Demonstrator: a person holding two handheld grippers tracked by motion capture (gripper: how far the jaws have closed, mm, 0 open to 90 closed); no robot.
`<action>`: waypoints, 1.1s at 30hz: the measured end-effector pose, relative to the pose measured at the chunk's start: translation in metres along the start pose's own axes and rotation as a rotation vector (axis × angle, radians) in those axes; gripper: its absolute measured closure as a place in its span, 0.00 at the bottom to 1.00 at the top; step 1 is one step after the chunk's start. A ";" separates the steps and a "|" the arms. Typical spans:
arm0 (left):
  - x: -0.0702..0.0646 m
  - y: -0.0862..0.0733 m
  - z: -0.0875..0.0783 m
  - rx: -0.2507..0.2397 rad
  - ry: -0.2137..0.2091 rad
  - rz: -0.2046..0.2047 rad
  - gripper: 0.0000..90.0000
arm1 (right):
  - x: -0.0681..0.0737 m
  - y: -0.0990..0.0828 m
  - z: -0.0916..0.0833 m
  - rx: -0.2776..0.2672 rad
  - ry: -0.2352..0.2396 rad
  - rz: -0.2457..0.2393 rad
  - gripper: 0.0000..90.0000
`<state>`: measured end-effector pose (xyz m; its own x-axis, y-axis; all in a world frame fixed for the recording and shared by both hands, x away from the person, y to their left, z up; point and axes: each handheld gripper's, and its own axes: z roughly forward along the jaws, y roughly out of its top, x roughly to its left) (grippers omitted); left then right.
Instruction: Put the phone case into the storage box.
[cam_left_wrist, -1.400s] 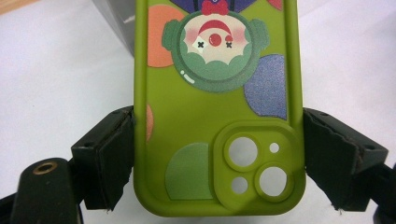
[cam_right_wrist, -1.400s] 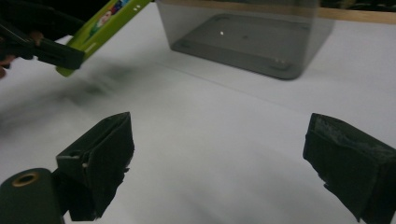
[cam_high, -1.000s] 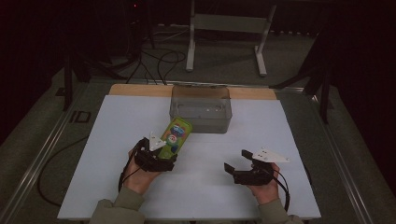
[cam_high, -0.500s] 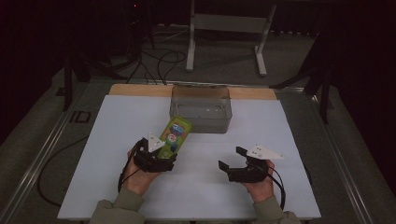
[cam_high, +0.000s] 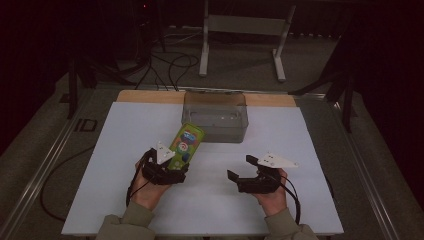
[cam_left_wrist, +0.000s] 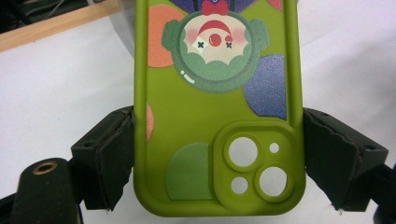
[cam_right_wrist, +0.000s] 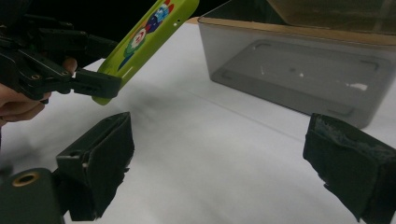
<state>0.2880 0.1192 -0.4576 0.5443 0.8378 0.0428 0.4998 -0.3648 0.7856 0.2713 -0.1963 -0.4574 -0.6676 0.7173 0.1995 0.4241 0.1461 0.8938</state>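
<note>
- Green phone case (cam_left_wrist: 215, 116), clamped at its camera end by left gripper (cam_high: 176, 167), held tilted above white table (cam_high: 125, 130), just before grey bin (cam_high: 215, 117).
- Right gripper (cam_high: 245, 167) open, empty, well apart to the right.
- Likely light, thin and bendy; rubbery-looking edges should give good hold.
- Best taken across long side rims, as now; squeezing too hard could bow it.
- Cartoon clown face (cam_left_wrist: 215, 42) and coloured blobs printed on back; no readable writing or brand.
</note>
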 end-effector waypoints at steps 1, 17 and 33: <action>0.000 0.000 0.000 -0.001 0.001 0.000 0.18 | 0.001 0.001 0.001 0.001 0.004 -0.002 0.09; -0.001 0.001 -0.002 -0.027 0.002 -0.025 0.18 | 0.013 0.013 0.021 0.003 0.059 0.027 0.09; -0.007 0.003 -0.004 -0.062 0.001 -0.031 0.18 | 0.025 0.027 0.047 -0.008 0.110 0.060 0.14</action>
<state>0.2829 0.1144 -0.4529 0.5284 0.8488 0.0183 0.4740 -0.3128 0.8231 0.2945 -0.1419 -0.4472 -0.7046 0.6451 0.2955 0.4606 0.0990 0.8821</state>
